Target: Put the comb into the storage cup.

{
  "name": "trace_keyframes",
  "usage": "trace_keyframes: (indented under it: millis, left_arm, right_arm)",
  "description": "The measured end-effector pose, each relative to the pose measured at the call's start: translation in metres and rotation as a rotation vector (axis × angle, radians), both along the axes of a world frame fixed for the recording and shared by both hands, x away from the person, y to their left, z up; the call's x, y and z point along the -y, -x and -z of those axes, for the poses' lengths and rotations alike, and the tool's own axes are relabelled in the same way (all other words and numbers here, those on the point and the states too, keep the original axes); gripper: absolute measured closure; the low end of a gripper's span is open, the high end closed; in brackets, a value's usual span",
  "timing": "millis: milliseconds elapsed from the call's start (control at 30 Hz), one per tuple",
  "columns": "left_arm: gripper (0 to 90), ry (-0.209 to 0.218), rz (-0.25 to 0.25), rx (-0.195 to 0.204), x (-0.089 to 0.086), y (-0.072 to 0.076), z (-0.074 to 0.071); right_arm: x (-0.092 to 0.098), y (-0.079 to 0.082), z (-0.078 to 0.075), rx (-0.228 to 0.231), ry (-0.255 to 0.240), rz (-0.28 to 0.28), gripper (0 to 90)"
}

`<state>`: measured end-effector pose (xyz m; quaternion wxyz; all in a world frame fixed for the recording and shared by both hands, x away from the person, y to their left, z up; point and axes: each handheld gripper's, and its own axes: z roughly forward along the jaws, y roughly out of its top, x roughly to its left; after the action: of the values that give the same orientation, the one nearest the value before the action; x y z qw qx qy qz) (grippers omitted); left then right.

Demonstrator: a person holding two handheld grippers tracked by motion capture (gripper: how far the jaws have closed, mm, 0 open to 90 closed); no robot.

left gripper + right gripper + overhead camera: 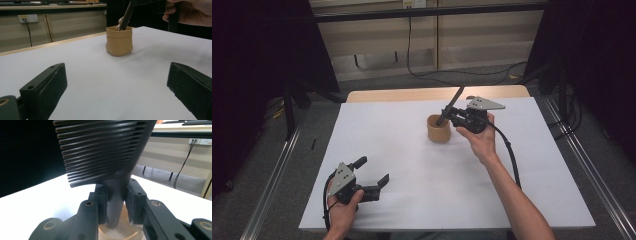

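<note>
Work surface: white sheet (377, 150) covering a table with pale wood edge (412, 94) exposed at far side. Floor: grey carpet (472, 82), black cable (412, 55) trailing across it from a wall socket (413, 3). Back wall: beige panels (482, 35) with a lower ledge; a second white socket (27, 18) with plugged cable on it in the left gripper view. Black curtains (257, 75) on both sides. Metal rails (272, 185) along the floor left and right. Black bar (422, 12) across top. Lighting even, soft shadows
</note>
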<state>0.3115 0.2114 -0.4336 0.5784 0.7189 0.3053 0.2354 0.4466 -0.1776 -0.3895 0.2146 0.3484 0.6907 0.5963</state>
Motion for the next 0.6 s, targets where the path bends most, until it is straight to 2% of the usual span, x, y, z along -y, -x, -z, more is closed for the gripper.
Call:
trace_keyframes:
  millis: [600]
  left_arm:
    - [2.9, -0.023, 0.012, 0.005, 0.004, 0.001, 0.0]
  right_arm:
    - [-0.003, -0.002, 0.014, -0.025, 0.024, -0.001, 72.9]
